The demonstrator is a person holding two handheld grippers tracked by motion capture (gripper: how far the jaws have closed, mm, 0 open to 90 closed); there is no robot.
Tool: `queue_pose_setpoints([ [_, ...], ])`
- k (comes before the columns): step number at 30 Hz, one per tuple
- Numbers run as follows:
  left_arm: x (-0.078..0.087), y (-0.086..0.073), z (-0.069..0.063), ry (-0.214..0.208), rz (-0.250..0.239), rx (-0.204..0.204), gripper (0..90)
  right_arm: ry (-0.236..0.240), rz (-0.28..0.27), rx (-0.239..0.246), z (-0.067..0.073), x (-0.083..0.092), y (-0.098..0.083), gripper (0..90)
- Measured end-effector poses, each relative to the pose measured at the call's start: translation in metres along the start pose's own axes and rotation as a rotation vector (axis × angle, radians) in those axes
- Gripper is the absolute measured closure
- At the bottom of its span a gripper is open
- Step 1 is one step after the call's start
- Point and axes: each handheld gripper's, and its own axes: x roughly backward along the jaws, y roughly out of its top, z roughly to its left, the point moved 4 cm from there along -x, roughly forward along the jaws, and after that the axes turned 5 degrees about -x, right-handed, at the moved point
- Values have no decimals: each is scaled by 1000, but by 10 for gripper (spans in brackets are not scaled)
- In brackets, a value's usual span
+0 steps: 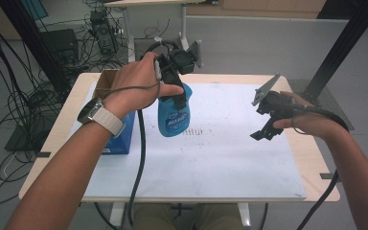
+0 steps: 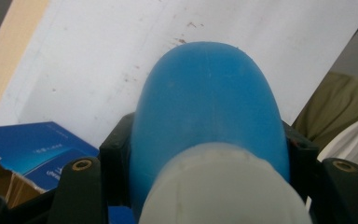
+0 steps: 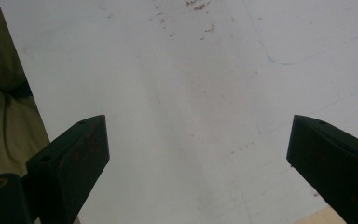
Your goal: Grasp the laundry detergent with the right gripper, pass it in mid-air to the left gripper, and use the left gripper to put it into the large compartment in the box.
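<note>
The blue bottle (image 1: 174, 116) hangs in the air over the white sheet (image 1: 220, 153), clenched between the jaws of the left gripper (image 1: 175, 91) just below its pale cap (image 2: 223, 186). In the left gripper view the two black jaws press on either flank of the blue body, cap end nearest the camera and the rounded base pointing away toward the sheet. Gripping near the neck, where the body is narrowest, likely gives the jaws a firmer purchase than the wide belly would. In the high view the bottle dangles base down and clear of the counter (image 1: 311, 158), so it looks to be in transit rather than set anywhere.

The right gripper (image 1: 268, 125) hovers above the right part of the sheet, well apart from the bottle, its jaws spread wide with nothing between them; the right gripper view looks through the gap onto bare, lightly stained sheet. Held open and low like that, it seems ready to receive or steady something.

Farther out, a blue box (image 1: 124, 136) and an open cardboard carton (image 1: 106, 82) stand at the counter's left edge, just beside the left forearm.
</note>
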Motion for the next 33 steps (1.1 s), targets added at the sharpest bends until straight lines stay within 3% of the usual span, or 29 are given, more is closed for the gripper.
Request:
queue_pose_setpoints([
  [6, 12, 1, 4, 18, 21, 61, 375, -13, 2, 4, -2, 4, -2, 60],
  [12, 22, 4, 9, 46, 26, 148, 375, -19, 10, 11, -5, 5, -4, 62],
  [21, 27, 7, 17, 50, 76, 233, 375, -48, 48, 23, -10, -3, -13, 64],
  [33, 46, 4, 35, 53, 124, 371, 376, -58, 30, 33, -15, 3, -12, 65],
])
